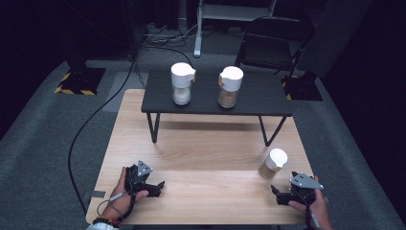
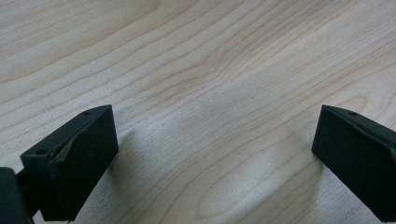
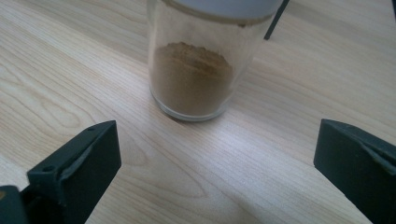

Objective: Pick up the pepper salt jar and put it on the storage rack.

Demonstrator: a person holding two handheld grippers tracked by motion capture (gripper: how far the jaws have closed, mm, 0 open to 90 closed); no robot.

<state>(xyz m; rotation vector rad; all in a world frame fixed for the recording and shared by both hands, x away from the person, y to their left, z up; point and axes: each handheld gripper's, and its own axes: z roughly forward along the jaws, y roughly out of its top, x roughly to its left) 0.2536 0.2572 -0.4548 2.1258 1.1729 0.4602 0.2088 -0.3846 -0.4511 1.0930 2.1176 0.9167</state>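
Observation:
A small glass jar of brown powder (image 1: 273, 164) with a white lid stands on the wooden table (image 1: 201, 153) at the front right. In the right gripper view the same jar (image 3: 194, 70) stands just beyond the wide-apart jaws. My right gripper (image 1: 282, 195) is open, low by the front right edge, a little nearer than the jar. My left gripper (image 1: 155, 188) is open at the front left, over bare wood (image 2: 210, 93), nothing between its jaws. On a low black shelf (image 1: 215, 103) at the back stand a jar of white powder (image 1: 182, 84) and a jar of brown powder (image 1: 229, 86).
The black shelf stands on thin legs (image 1: 154, 127) over the table's far half. A black folding chair (image 1: 273, 43) and cables (image 1: 95, 115) lie on the grey floor beyond. A black leg (image 3: 275, 21) shows behind the jar in the right gripper view.

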